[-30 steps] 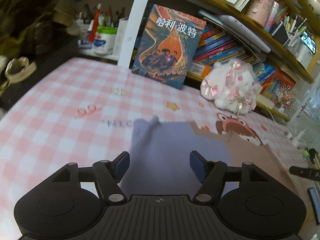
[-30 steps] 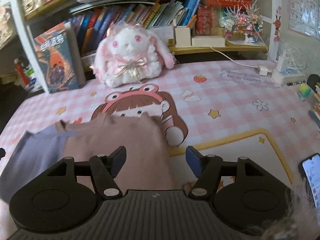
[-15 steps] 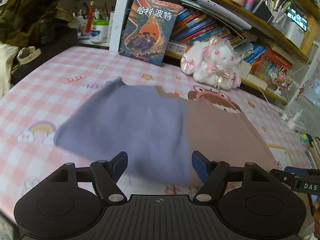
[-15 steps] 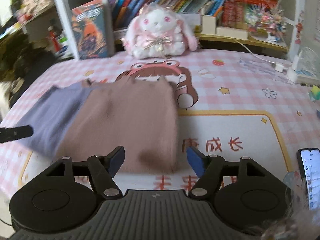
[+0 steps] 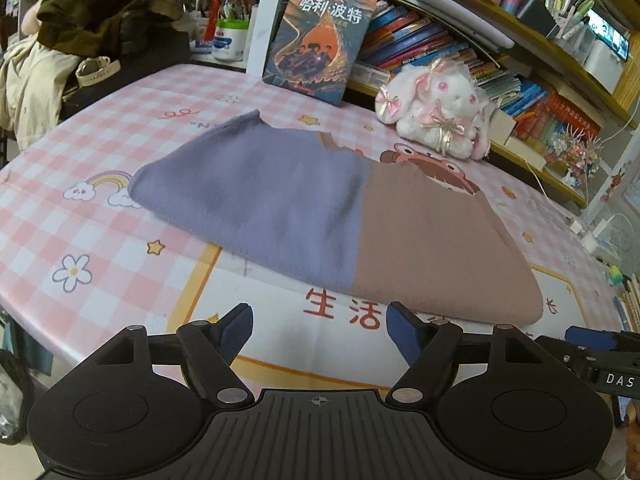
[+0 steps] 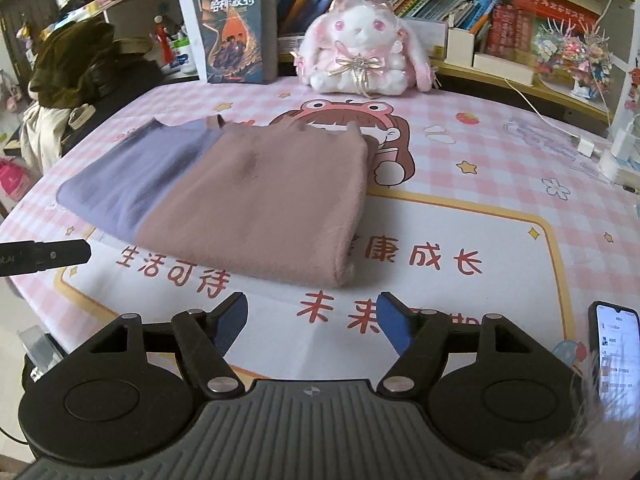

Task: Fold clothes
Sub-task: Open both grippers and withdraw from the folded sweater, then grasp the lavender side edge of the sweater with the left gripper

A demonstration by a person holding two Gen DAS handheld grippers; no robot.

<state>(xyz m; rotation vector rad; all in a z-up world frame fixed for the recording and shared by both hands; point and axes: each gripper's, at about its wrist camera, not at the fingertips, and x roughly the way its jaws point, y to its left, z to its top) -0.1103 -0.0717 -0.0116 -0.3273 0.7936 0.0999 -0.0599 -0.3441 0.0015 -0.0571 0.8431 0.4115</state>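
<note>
Left gripper [image 5: 319, 330] and right gripper [image 6: 312, 320] are both hanging spread wide and empty, now backing off toward the near table edge after hovering right over the cloth a second ago; the fuzzy purple-and-brown two-tone garment [image 6: 224, 196] is lying flat as a folded rectangle on the pink checked cartoon-print table mat [image 5: 100, 240]; fold is likely complete; no containers holding anything are showing.

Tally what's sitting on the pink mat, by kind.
Folded garment (purple and brown): 1
Plush rabbit: 1
Standing book: 1
Phone: 1
Total: 4
</note>
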